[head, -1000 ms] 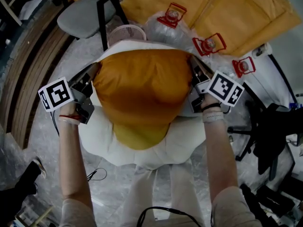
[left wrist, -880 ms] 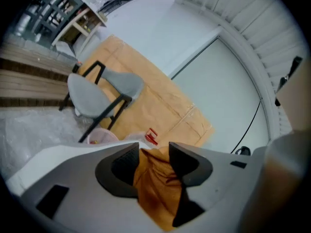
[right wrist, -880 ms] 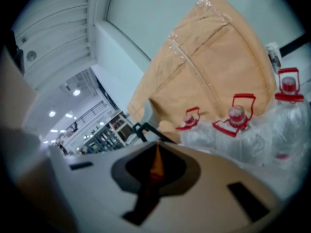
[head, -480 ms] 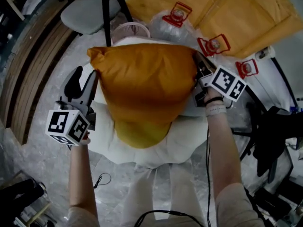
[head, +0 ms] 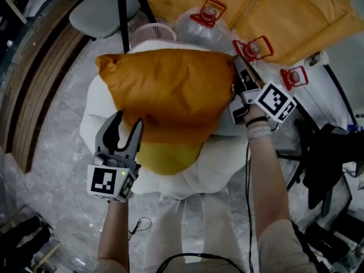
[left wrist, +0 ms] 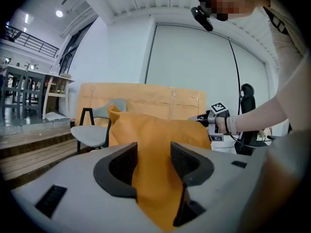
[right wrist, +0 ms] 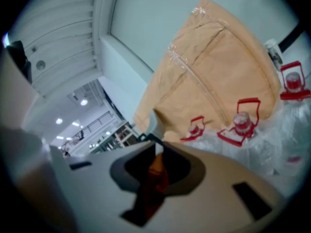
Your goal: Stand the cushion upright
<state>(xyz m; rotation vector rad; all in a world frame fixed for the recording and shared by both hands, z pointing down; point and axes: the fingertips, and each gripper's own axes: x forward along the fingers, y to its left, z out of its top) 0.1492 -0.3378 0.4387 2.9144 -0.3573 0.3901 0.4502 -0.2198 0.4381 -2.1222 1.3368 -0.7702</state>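
An orange cushion lies on a big white pad, its left corner sticking out free. My right gripper holds the cushion's right corner. Its jaws are just starting to open, with orange fabric still pinched between them in the right gripper view. My left gripper stands wide open at the cushion's lower left edge. In the left gripper view the cushion shows between the spread fingers, which do not press on it.
A grey chair and a white basket stand behind the cushion. Water bottles with red handles and cardboard sheets lie at the back right. A black office chair is at the right, wooden steps at the left.
My left gripper let go of the cushion's left side, opened wide, rolled, and moved down to the lower left edge. The cushion's left corner sprang out. The right gripper kept its hold.
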